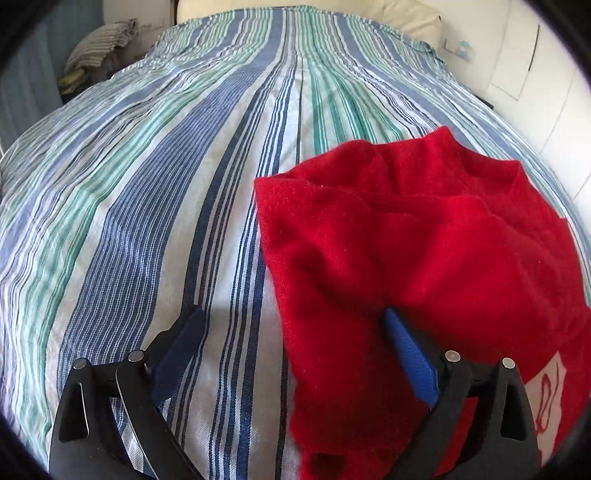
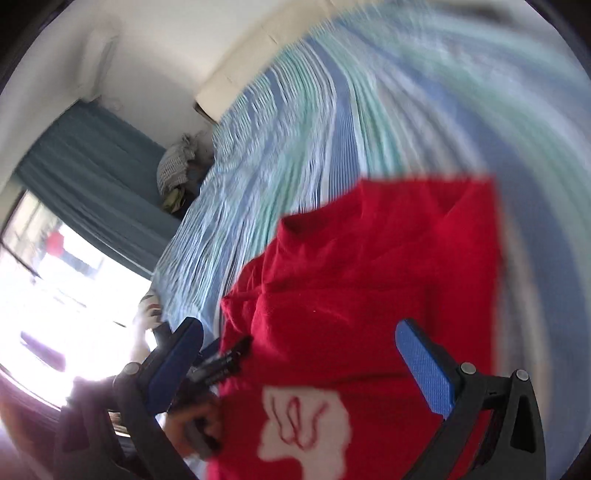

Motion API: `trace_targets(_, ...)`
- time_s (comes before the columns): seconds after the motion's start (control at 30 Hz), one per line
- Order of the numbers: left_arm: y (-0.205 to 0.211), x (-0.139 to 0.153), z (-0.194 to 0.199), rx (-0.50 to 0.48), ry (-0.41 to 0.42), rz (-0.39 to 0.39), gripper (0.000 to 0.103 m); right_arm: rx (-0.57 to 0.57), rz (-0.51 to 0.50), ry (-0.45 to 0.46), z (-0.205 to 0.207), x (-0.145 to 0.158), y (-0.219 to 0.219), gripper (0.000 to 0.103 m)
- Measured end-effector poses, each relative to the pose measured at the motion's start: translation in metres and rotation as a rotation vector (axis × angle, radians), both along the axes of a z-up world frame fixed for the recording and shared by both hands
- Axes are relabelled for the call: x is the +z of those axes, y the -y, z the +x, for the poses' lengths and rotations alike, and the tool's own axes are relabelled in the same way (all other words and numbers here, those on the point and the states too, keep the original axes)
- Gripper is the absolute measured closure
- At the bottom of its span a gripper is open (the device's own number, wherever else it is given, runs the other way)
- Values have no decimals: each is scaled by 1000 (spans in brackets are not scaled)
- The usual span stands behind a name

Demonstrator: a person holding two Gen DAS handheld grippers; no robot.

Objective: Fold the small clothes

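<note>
Your bed fills both views, its striped cover [image 1: 155, 206] running in blue, green and white bands to a cream pillow [image 1: 402, 18] at the far end. In the right wrist view the cover is smeared by motion blur, so its stripes cannot be followed there.

The red garment [image 1: 406, 240] lies bunched on the cover, right of centre in the left wrist view, in several soft folds. Its right side is cut off by the lens edge, and its lower part is hidden behind your gripper's frame. A white patch with red markings [image 2: 304, 424] shows on it — the markings are too blurred to read.

At the far left, beside the bed, sits a small pile of striped cloth [image 1: 99, 48]; what it holds is hard to make out.

Your left gripper [image 1: 291, 317] stands wide, nothing clamped: its left finger is over bare cover, its right finger's blue pad [image 1: 410, 358] is over the garment's near fold, and contact there cannot be told.

Your right gripper [image 2: 299, 332] also stands wide — the garment spans the gap, but the pads do not press it.
</note>
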State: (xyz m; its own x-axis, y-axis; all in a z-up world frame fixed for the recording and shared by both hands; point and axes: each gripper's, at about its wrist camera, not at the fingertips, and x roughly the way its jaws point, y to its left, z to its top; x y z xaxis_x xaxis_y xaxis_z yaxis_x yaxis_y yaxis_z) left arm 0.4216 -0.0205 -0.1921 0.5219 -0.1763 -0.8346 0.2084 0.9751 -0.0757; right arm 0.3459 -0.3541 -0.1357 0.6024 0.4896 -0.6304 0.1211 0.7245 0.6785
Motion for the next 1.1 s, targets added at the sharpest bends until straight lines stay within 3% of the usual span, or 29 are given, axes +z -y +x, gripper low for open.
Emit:
trace_targets(0.03, -2, 1, -2, -1, -5, -3, 6, -12, 33, -128, 16, -31, 3, 1)
trace_targets(0.07, -4, 2, -5, -6, -12, -9, 6, -29, 16, -232, 22, -55, 7, 11)
trace_targets(0.1, -7, 4, -9, -11, -17, -13, 6, -43, -11, -272, 20, -66, 11, 37)
trace_targets(0.13, -9, 6, -12, -13, -21, -11, 6, -50, -53, -261, 14, -65, 14, 43)
trace_targets(0.17, -11, 10, -17, -14, -29, -3, 6, -26, -91, -236, 5, -54, 14, 43)
trace_targets(0.23, -18, 22, -40, -24, -26, 4, 6, -21, -252, -231, -17, -28, 10, 32)
trace_targets(0.27, -19, 32, -61, -51, -8, 1, 6, 3, -330, -187, -38, -11, 4, 27)
trace_targets(0.37, -6, 51, -119, -162, 35, -11, 6, 89, -407, -125, -99, 13, -13, 23)
trace_targets(0.47, 19, 45, -188, -290, -7, -8, 6, 170, -451, -127, -163, 9, -38, 23)
trace_targets(0.53, 37, 19, -234, -359, -113, 72, 6, 200, -499, -187, -207, -12, -53, 23)
trace_targets(0.6, 37, 2, -269, -342, -101, 159, 5, 191, -529, -296, -244, -41, -57, 22)
trace_targets(0.63, 30, 1, -286, -323, -72, 152, 5, 167, -541, -325, -262, -52, -55, 22)
trace_targets(0.7, 19, -2, -298, -309, -120, 159, 3, 109, -562, -306, -296, -53, -52, 22)
trace_targets(0.77, 10, 2, -306, -316, -156, 191, 3, 102, -591, -356, -309, -49, -53, 22)
trace_targets(0.83, 2, 6, -313, -305, -176, 209, 5, 73, -602, -340, -315, -37, -51, 22)
trace_targets(0.93, -20, 28, -326, -250, -172, 114, 5, 9, -623, -244, -331, -13, -49, 21)
trace_targets(1.1, -57, 62, -316, -113, -47, -17, 5, -63, -592, -131, -337, 11, -41, 21)
